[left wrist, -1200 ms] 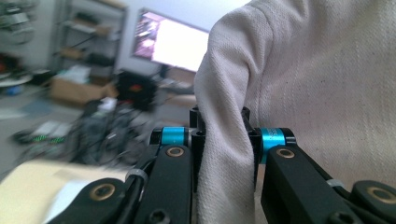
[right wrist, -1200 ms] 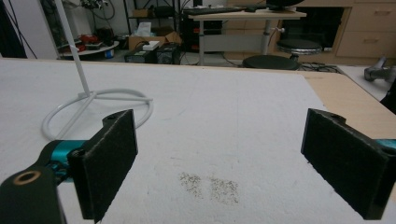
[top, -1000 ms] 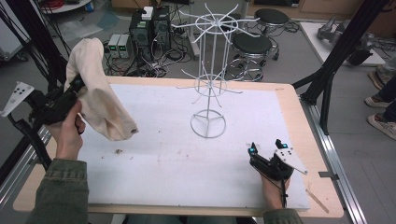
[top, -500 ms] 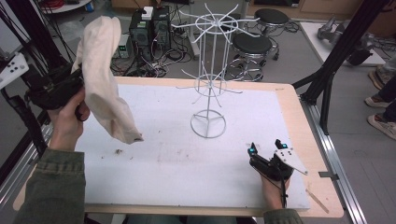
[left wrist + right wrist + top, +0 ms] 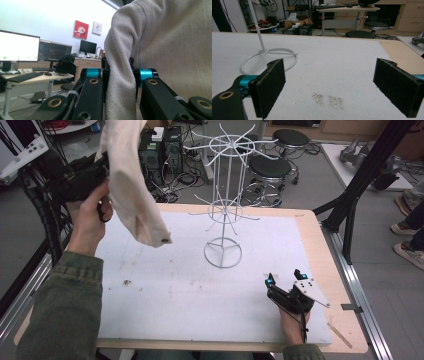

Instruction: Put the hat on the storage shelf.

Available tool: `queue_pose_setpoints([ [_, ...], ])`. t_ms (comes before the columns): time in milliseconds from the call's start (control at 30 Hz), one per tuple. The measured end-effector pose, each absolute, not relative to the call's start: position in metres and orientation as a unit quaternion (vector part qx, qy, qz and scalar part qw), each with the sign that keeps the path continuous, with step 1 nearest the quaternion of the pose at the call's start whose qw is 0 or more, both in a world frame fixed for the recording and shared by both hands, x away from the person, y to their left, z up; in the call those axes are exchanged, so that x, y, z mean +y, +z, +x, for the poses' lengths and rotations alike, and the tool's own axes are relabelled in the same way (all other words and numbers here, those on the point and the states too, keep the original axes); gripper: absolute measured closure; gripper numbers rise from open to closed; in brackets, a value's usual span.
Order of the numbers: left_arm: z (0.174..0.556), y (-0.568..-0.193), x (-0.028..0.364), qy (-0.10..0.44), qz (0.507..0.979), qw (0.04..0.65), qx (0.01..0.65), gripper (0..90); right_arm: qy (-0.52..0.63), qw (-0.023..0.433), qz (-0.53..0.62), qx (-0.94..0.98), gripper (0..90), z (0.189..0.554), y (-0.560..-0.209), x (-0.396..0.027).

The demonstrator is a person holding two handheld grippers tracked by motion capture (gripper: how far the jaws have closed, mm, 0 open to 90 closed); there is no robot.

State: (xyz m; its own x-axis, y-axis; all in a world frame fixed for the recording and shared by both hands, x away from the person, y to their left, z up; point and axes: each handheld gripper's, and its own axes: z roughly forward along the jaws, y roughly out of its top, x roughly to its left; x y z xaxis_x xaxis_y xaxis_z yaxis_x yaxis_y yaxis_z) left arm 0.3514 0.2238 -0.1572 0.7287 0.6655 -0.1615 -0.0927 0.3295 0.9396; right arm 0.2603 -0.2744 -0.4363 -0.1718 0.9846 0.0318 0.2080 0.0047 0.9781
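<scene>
The left gripper (image 5: 100, 167) had climbed over the last second from beside the table's left edge to well above it, at the far left of the scene, carrying the cream woven cloth sock (image 5: 131, 195) with it. Its jaws were clamped on a fold of that fabric, which the left gripper view showed pinched between them (image 5: 120, 82). Earlier the sock had hung low, its toe close to the white foam mat (image 5: 165, 305); by this moment it dangled clear of the mat, its lower end level with the lower arms of the white wire display rack (image 5: 222, 210), to the rack's left and apart from it. That rise looked like preparation for hanging the sock on one of the rack's spokes, probably an upper one, though the cloth had not yet reached any.

The right gripper (image 5: 284, 282) had not moved: it rested at the near right of the mat, jaws spread wide and empty, the rack's round base (image 5: 269, 58) lying ahead of it to the left.
</scene>
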Motion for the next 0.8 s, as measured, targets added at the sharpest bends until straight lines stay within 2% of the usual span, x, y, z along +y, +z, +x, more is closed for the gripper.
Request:
queue_pose_setpoints([
  [300,0.391,-0.132,0.194,0.218,0.534,0.768,0.278,80.0,0.491,0.395,0.497,0.597,9.6,0.261,-0.437,-0.275],
  [433,0.403,-0.121,0.176,0.234,0.551,0.753,0.275,80.0,0.493,0.391,0.499,0.595,9.6,0.259,-0.437,-0.274],
  [800,0.436,-0.146,0.150,0.209,0.579,0.740,0.271,79.6,0.495,0.393,0.497,0.594,9.7,0.258,-0.437,-0.278],
])
